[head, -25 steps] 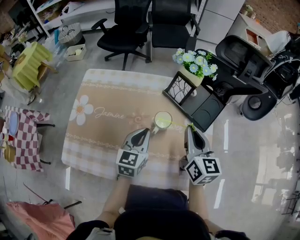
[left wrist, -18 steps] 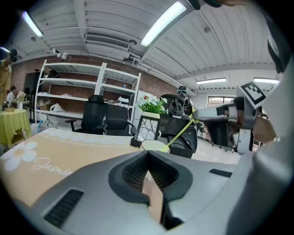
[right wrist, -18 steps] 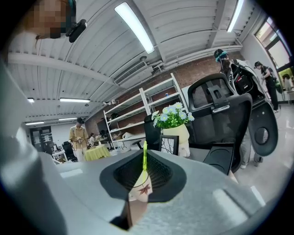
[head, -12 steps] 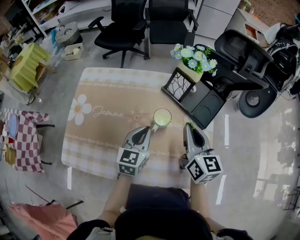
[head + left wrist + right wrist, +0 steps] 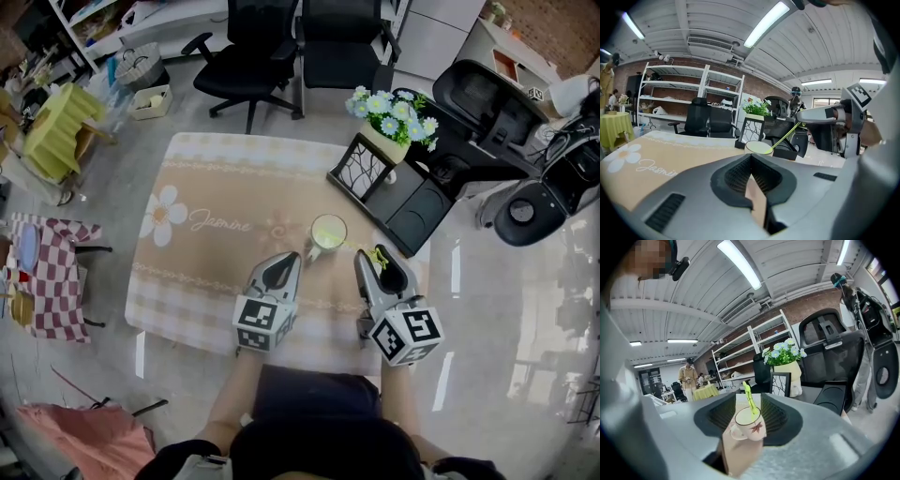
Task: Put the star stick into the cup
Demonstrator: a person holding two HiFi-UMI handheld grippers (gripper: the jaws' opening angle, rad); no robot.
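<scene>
One change: right claw [image 5: 373, 260] just spread, star stick [image 5: 750, 401] in cup [image 5: 749, 426]; left claw [image 5: 292, 261] closed.

The jaws of the right gripper [image 5: 377, 262] have just been opened. A second ago they were shut on the stick [image 5: 357, 248], just below its star end; now they are seen apart in the head view, with a clear gap between the tips. The stick is no longer pressed by the pads. It is left leaning in the cup [image 5: 327, 232], its lower end inside, and its star end is still found between the open jaws. In the right gripper view the stick [image 5: 749, 401] is shown standing tilted in the cup [image 5: 748, 423]. The tips of the right gripper are also turned a little more towards the cup than before.
</scene>
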